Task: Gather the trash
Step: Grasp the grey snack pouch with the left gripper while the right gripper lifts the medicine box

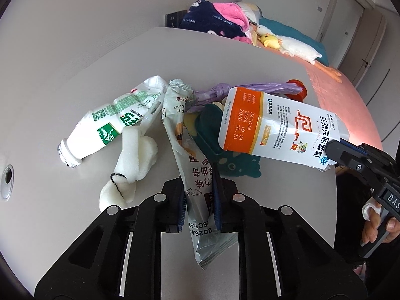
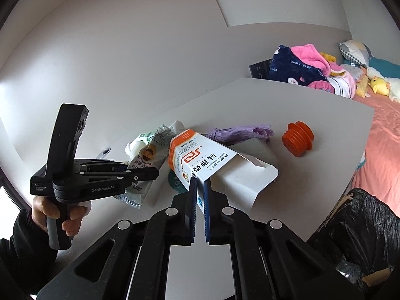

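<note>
My left gripper (image 1: 198, 195) is shut on a grey snack wrapper (image 1: 190, 155) and holds it above the white table (image 1: 100, 75). My right gripper (image 2: 199, 187) is shut on the open end of a white and orange medicine box (image 2: 200, 160), lifted over the table; the box also shows in the left wrist view (image 1: 280, 130). On the table lie a white plastic bottle with a green label (image 1: 110, 130), white foam pieces (image 1: 132, 165), a purple plastic bag (image 2: 240, 132) and an orange ribbed cap (image 2: 297, 138).
A dark green toy (image 1: 220, 145) lies under the box. A bin lined with a black bag (image 2: 360, 230) stands at the table's right edge. A bed with pink sheets (image 2: 385, 135), clothes and plush toys lies beyond.
</note>
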Demonstrator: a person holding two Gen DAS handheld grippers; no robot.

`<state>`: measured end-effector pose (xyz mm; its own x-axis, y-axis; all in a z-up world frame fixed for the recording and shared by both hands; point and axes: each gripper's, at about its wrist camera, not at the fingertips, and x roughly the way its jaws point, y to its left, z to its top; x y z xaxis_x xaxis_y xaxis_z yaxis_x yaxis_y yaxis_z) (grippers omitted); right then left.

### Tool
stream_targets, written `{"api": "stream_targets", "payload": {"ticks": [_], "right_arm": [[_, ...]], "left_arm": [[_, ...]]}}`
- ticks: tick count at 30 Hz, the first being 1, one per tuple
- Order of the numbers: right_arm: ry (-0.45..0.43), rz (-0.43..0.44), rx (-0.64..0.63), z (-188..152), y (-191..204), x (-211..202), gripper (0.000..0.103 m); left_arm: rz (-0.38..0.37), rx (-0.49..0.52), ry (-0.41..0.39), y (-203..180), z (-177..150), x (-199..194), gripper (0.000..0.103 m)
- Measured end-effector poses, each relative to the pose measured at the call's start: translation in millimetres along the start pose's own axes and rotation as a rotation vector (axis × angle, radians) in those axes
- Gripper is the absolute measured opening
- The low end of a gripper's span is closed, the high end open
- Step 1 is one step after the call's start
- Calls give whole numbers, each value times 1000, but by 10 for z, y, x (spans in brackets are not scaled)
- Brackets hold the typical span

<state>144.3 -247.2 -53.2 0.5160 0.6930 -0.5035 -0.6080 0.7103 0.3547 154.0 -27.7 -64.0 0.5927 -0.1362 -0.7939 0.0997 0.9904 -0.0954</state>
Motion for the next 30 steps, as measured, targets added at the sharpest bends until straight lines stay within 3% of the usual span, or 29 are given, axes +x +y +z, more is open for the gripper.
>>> {"api": "stream_targets", "payload": {"ticks": [16, 30], "right_arm": [[-102, -69, 23, 31, 167, -556, 1], [-156, -151, 64, -143, 140, -1099, 1]], "left_arm": [[-45, 49, -100, -264, 4, -475, 16], [-107, 104, -126, -695, -53, -658, 16]]}}
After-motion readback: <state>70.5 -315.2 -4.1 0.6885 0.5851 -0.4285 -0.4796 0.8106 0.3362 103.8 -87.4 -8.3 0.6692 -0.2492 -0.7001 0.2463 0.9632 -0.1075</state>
